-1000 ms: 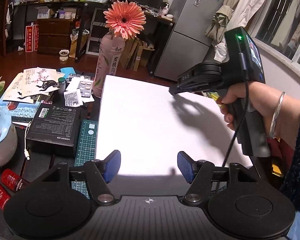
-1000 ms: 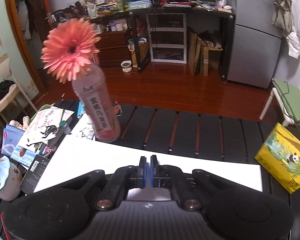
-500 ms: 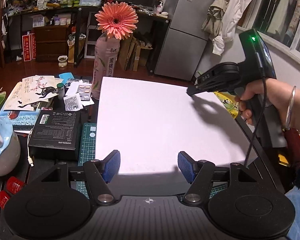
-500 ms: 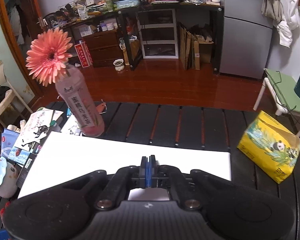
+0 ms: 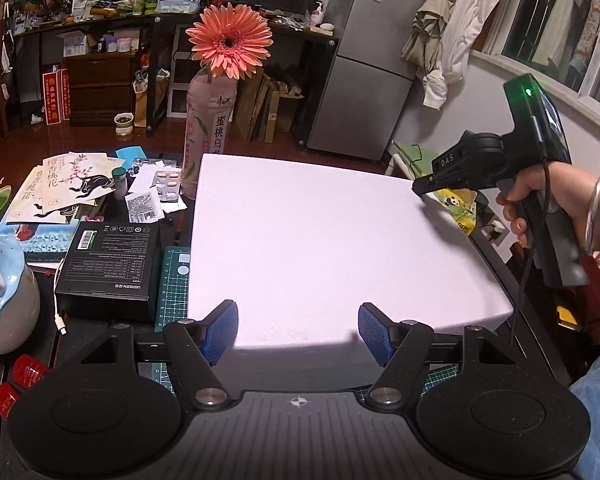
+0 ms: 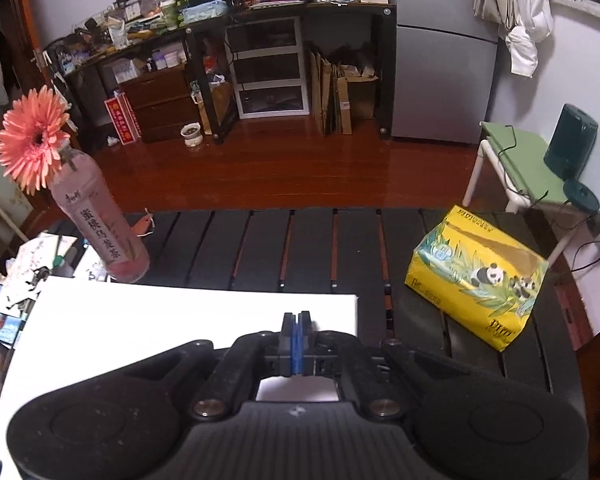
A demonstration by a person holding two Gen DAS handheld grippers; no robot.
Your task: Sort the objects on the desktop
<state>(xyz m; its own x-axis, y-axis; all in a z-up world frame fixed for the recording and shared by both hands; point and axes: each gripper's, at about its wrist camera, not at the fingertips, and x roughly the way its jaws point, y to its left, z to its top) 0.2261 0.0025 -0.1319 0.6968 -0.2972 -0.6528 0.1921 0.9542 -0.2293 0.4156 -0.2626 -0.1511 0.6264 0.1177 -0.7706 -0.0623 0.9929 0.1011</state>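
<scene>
A large white foam board [image 5: 324, 248] lies on the black slatted desk [image 6: 300, 248]. My left gripper [image 5: 298, 330] is open and empty, with its blue pads over the board's near edge. My right gripper [image 6: 296, 334] is shut with nothing between its pads, above the board's far right corner [image 6: 188, 320]. It also shows in the left wrist view [image 5: 420, 189], held in a hand. A yellow panda tissue pack [image 6: 476, 276] lies on the desk to the right. A pink bottle [image 5: 210, 132] holding an orange gerbera [image 5: 230, 42] stands at the board's far left corner.
Left of the board lie a black box [image 5: 108, 268], a green cutting mat [image 5: 174, 280], pill blister packs [image 5: 168, 186], paper sachets [image 5: 60, 188], a blue-topped jar [image 5: 0, 280] and red caps [image 5: 20, 376]. A green stool [image 6: 520, 168] stands beyond the desk's right edge.
My right gripper has moved right, from over the middle of the board to its far right corner, and stayed shut. The left gripper has pulled back a little and stayed open.
</scene>
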